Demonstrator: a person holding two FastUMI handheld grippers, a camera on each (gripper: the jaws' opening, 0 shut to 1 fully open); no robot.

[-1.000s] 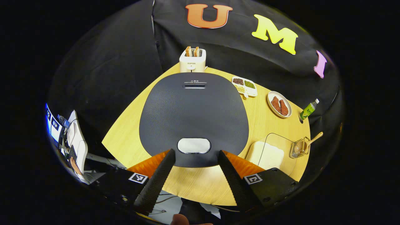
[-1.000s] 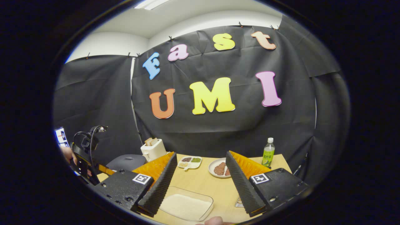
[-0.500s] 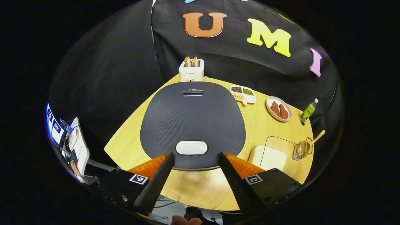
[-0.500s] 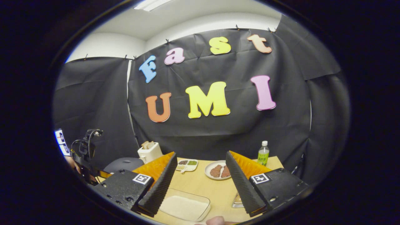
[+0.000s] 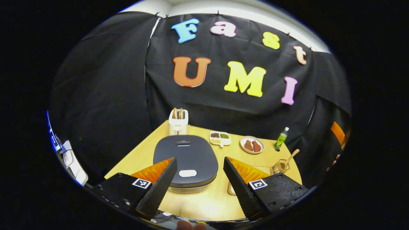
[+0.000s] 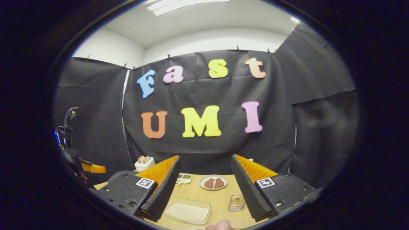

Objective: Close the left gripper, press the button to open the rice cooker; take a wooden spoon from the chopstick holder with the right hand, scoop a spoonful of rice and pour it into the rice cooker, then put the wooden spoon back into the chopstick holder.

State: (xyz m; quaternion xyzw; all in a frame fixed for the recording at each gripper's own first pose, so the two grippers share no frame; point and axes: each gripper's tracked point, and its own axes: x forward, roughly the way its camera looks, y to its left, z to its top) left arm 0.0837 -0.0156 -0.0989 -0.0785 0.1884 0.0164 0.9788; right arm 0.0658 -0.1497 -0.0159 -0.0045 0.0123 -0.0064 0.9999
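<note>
In the left gripper view, the left gripper [image 5: 198,187] hangs above the near edge of the wooden table [image 5: 204,201], fingers wide apart and holding nothing. The rice cooker [image 5: 186,161] sits just ahead between them, lid down, its pale button [image 5: 188,173] near the front edge. Behind it stands a toaster [image 5: 178,122]. To the right, the wooden spoon [image 5: 290,156] leans in the chopstick holder [image 5: 280,166].

In the right gripper view, the right gripper [image 6: 204,195] is raised, fingers apart and empty. Below lie the clear rice tray [image 6: 188,213] and, beside it, the chopstick holder [image 6: 236,203]. A plate [image 6: 213,182] sits farther back.
</note>
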